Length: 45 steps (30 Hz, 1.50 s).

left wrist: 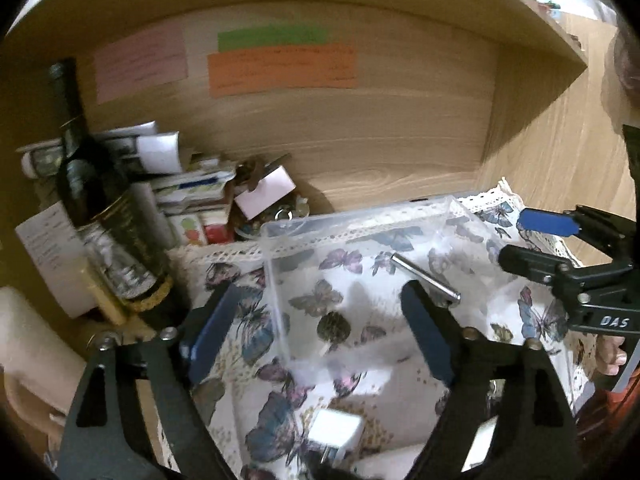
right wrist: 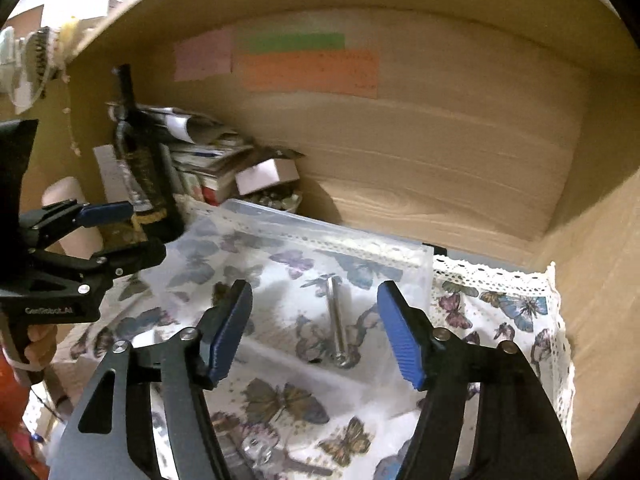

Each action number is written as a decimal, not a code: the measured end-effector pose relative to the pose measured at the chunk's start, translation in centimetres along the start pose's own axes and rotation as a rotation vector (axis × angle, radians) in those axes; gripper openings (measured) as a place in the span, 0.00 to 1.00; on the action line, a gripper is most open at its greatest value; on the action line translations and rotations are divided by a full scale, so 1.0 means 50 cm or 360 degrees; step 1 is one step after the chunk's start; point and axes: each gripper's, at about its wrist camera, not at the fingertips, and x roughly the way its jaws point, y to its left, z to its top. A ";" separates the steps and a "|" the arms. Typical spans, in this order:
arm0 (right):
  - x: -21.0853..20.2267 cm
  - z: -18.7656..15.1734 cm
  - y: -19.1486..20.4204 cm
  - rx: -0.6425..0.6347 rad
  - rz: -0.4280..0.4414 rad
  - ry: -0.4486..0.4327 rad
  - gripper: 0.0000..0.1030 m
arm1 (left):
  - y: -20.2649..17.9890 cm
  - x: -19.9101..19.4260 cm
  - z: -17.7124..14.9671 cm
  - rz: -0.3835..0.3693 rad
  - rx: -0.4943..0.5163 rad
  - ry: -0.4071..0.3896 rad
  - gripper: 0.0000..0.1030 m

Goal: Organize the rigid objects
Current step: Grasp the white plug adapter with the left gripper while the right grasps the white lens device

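Over the butterfly cloth [right wrist: 500, 308], both grippers spread and empty.
Nearest the left gripper [left wrist: 320, 328] lies a white charger [left wrist: 336, 434]; beyond the right gripper [right wrist: 316, 332], a metal pin [right wrist: 336, 320] rests inside the clear box [right wrist: 424, 256]. Best grip the charger squarely across its flat sides.

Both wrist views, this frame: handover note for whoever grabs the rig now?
Left gripper: open, empty, above the clear plastic bin.
Right gripper: open, empty, over the same bin.
Done: metal bolt lies inside the bin, on the bottom.
Left: white charger plug lies on the butterfly cloth outside the bin, near the left gripper; another metal piece, blurred, lies on the cloth below the right gripper.
Dark bottle stands left of the bin.
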 end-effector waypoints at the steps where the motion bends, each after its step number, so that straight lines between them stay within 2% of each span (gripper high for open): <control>1: -0.007 -0.006 0.003 0.0004 0.0002 -0.0006 0.62 | 0.002 -0.004 -0.010 0.0007 -0.0007 0.0009 0.86; 7: -0.022 -0.054 0.023 0.0051 0.0048 0.0008 0.63 | 0.016 0.022 -0.077 0.0012 -0.0031 0.0167 0.86; 15: -0.010 -0.139 0.049 0.0183 0.0097 0.0125 0.63 | 0.014 0.071 -0.157 0.0009 -0.0031 0.0350 0.85; 20: -0.007 -0.186 0.065 0.0304 0.0089 0.0173 0.63 | 0.011 0.085 -0.169 -0.0043 -0.0028 0.0397 0.60; 22: -0.006 -0.198 0.074 0.0336 0.0079 0.0181 0.63 | 0.009 0.090 -0.173 -0.0075 -0.0018 0.0417 0.37; 23: -0.006 -0.204 0.080 0.0354 0.0061 0.0183 0.63 | 0.008 0.090 -0.175 -0.0072 -0.0013 0.0423 0.38; 28: -0.005 -0.222 0.110 0.0404 -0.0020 0.0188 0.63 | 0.020 0.053 -0.176 -0.0050 -0.0043 0.0339 0.37; 31: 0.001 -0.228 0.125 0.0410 -0.0099 0.0193 0.69 | 0.027 0.022 -0.180 -0.0038 -0.0052 0.0285 0.37; 33: 0.010 -0.232 0.129 0.0418 -0.0134 0.0205 0.69 | 0.025 -0.001 -0.187 -0.0032 -0.0049 0.0257 0.37; 36: 0.011 -0.237 0.132 0.0397 -0.0155 0.0163 0.69 | 0.018 -0.022 -0.197 -0.0030 -0.0038 0.0228 0.37; 38: 0.009 -0.238 0.134 0.0390 -0.0147 0.0141 0.63 | 0.011 -0.032 -0.201 -0.0030 -0.0025 0.0210 0.37; 39: 0.007 -0.238 0.136 0.0384 -0.0141 0.0138 0.55 | 0.010 -0.036 -0.202 -0.0030 -0.0022 0.0203 0.37; 45: 0.001 -0.238 0.130 0.0386 -0.0150 0.0130 0.54 | -0.003 -0.049 -0.201 -0.0045 -0.0028 0.0163 0.37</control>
